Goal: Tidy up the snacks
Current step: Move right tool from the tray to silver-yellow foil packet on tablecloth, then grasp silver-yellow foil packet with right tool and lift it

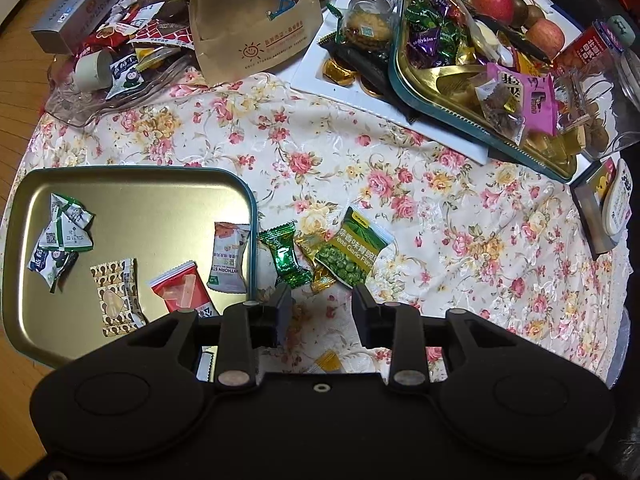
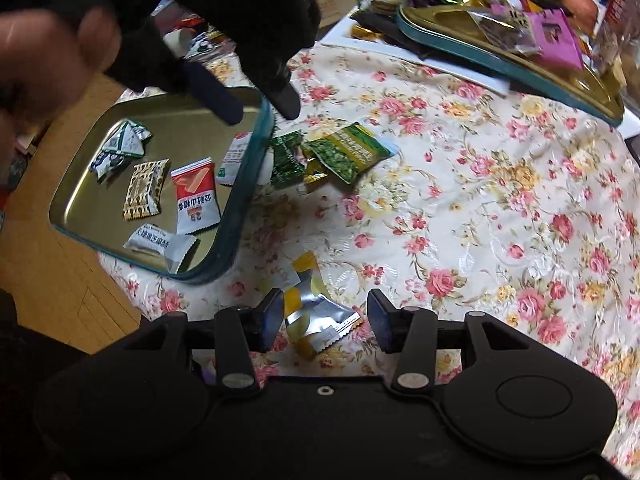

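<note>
A gold tin tray (image 1: pixel 132 184) with a teal rim sits at the left on the floral cloth and holds several small snack packets, among them a red-and-white one (image 2: pixel 195 196). Just right of the tray lie a green pea packet (image 1: pixel 352 250), a green candy (image 1: pixel 286 256) and a gold candy (image 1: pixel 322 282). My left gripper (image 1: pixel 322 300) hangs open over the cloth just short of these, with nothing between its fingers; in the right wrist view it (image 2: pixel 260 110) hovers at the tray's far corner. My right gripper (image 2: pixel 325 316) is open, straddling a silver-and-yellow packet (image 2: pixel 316 320) that lies flat on the cloth.
A second gold tin (image 1: pixel 440 76) heaped with candies rests on a white board at the back right, with apples (image 1: pixel 492 0) behind it. A paper bag (image 1: pixel 256 20), a clear dish of snacks (image 1: pixel 100 92) and a silver box (image 1: pixel 72 8) crowd the back left. Wooden floor lies beyond the left edge.
</note>
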`<action>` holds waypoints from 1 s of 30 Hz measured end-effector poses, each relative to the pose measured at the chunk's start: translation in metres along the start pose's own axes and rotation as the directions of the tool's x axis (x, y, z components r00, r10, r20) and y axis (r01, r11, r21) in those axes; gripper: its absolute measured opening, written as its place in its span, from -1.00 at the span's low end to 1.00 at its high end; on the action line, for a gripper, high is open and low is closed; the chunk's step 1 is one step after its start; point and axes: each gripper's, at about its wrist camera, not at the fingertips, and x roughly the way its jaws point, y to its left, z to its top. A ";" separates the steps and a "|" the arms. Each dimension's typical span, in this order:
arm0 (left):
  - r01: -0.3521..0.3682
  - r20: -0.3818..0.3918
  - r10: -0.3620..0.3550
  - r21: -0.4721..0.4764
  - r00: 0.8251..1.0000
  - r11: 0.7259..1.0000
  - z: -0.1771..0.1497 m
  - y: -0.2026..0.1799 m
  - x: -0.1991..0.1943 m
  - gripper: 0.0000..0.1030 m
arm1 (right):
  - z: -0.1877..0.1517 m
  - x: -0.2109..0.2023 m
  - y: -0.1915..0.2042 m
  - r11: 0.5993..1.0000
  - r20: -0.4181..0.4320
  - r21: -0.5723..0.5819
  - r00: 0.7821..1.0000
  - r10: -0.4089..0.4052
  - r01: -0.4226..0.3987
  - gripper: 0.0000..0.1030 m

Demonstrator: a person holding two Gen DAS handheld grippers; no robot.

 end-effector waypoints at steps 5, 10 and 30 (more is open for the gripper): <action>0.013 0.005 -0.013 -0.023 1.000 1.000 0.002 0.006 -0.004 -0.17 | -0.010 0.006 0.007 0.997 0.057 -0.067 0.998 -0.023 0.027 -0.05; 0.055 0.003 -0.055 -0.060 0.998 0.997 0.005 0.015 -0.009 -0.17 | -0.014 0.011 0.016 0.989 0.053 -0.150 0.999 0.011 -0.003 -0.05; 0.077 0.018 -0.075 -0.107 0.997 0.991 0.005 0.046 -0.019 -0.17 | -0.010 0.056 0.042 0.955 -0.009 -0.278 0.994 -0.107 0.101 0.05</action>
